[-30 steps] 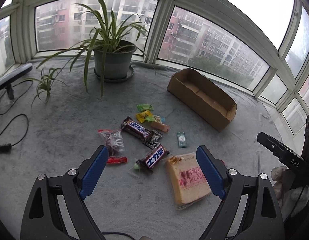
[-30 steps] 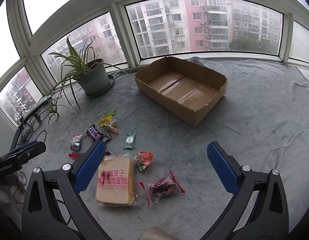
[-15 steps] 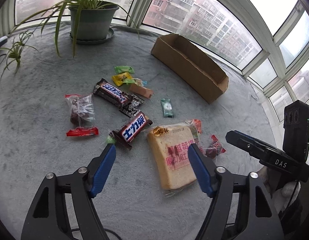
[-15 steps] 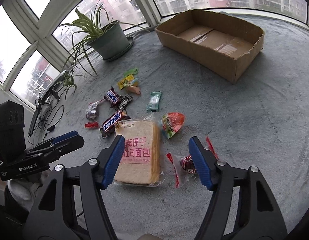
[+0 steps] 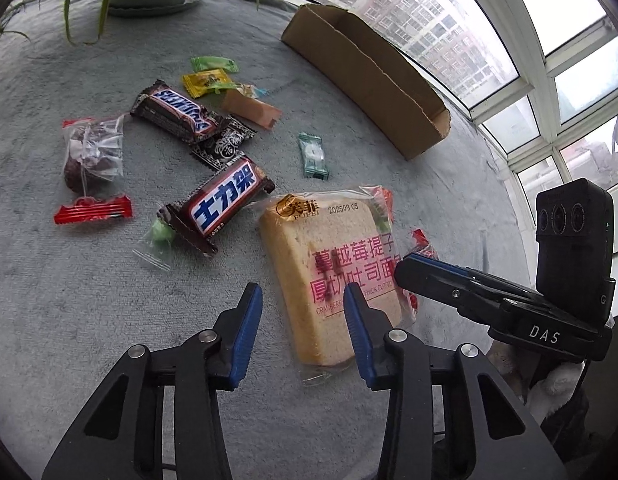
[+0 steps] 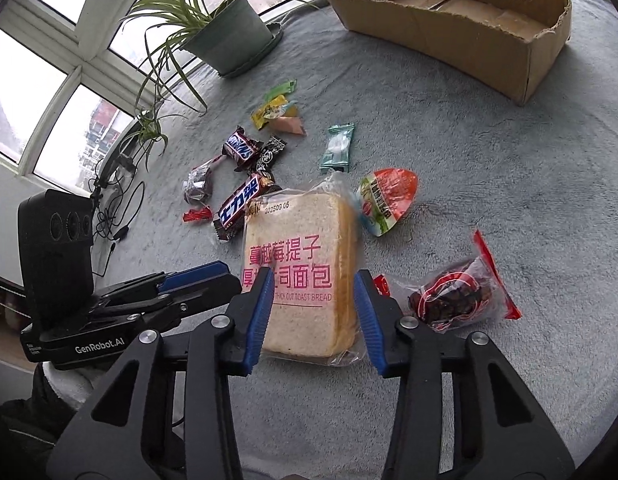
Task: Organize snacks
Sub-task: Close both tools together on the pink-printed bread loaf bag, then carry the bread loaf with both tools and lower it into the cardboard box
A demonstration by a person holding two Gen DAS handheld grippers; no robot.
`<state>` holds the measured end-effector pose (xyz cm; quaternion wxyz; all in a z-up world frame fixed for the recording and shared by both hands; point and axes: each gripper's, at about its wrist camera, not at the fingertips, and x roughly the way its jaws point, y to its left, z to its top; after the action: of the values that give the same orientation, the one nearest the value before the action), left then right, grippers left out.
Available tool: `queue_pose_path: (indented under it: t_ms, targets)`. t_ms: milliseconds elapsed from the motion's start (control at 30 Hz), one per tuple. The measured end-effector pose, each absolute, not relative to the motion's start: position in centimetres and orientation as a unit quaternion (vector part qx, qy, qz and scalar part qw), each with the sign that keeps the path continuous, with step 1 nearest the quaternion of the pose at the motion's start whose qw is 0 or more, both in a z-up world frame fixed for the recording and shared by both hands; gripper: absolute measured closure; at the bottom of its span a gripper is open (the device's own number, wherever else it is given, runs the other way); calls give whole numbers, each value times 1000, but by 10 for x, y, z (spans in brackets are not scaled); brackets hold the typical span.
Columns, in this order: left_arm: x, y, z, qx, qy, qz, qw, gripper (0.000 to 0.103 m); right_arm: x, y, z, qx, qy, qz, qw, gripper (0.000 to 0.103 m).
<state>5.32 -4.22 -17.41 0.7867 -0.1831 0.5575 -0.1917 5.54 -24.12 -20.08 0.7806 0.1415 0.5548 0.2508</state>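
Note:
A wrapped thick-cut toast loaf [image 5: 329, 256] [image 6: 297, 248] lies on the grey cloth among loose snacks. My left gripper [image 5: 301, 294] hovers over the loaf's near left edge. Its jaws are closing, with only that edge of the loaf between them, and the pads are not pressing on it. My right gripper [image 6: 313, 278] hangs over the loaf's near end, also closing, its blue pads astride the bread without gripping it. Each gripper shows in the other's view: the right gripper [image 5: 429, 268] and the left gripper [image 6: 197, 276]. An open cardboard box [image 5: 365, 76] [image 6: 461, 36] stands farther back.
Two Snickers bars [image 5: 221, 200] [image 5: 177, 112], small candies [image 5: 207, 80], a mint sachet [image 5: 314, 156], bags of dried fruit [image 5: 91, 152] [image 6: 449, 296] and a red-green packet [image 6: 389, 200] lie around the loaf. A potted plant [image 6: 229, 36] and cables [image 6: 117, 216] sit at the left.
Both grippers have come down and tipped toward the toast loaf, which now looks much larger. Both pairs of jaws have narrowed from wide open. The snacks have not moved.

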Motion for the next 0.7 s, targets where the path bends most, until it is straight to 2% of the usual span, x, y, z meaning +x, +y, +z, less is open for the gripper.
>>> queue_pose_path:
  t_ms: [133, 700]
  targets:
    - [56, -42, -184, -186, 570, -192, 777, 72, 58, -239, -207, 141, 562, 250, 776, 63]
    - [59, -54, -177, -156, 553, -211, 791, 74, 59, -236, -206, 143, 565, 260, 770, 67]
